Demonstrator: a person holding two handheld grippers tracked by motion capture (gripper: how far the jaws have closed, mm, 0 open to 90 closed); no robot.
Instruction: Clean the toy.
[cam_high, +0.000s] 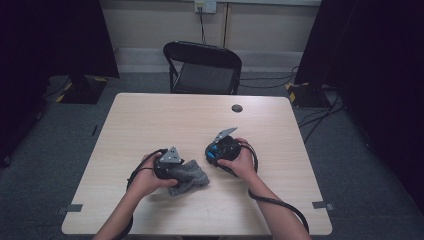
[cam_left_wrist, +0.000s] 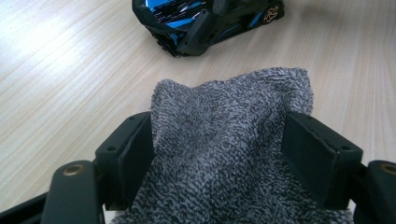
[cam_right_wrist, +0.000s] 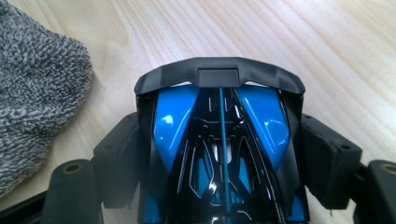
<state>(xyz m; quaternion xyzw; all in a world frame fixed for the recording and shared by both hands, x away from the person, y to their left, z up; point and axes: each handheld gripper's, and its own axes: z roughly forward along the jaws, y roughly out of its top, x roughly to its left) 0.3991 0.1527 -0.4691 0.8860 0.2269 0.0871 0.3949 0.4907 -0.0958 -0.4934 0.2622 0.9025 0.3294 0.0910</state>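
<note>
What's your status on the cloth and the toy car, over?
Left gripper clamped on grey cloth. Right gripper closed around blue-black toy car, on the table. Nothing in the way.

Black folding chair (cam_high: 202, 67) behind wooden table (cam_high: 165, 117) (grey carpet (cam_high: 60, 145)).

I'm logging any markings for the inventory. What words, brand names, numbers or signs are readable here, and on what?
None can be read.
Toy car: blue and black bodywork, no legible lettering or number.
Grey cloth: no tag or print seen.
Wall socket plate: too small to read.
Yellow and black hazard stripes on the floor stand bases: a pattern, no words.
</note>
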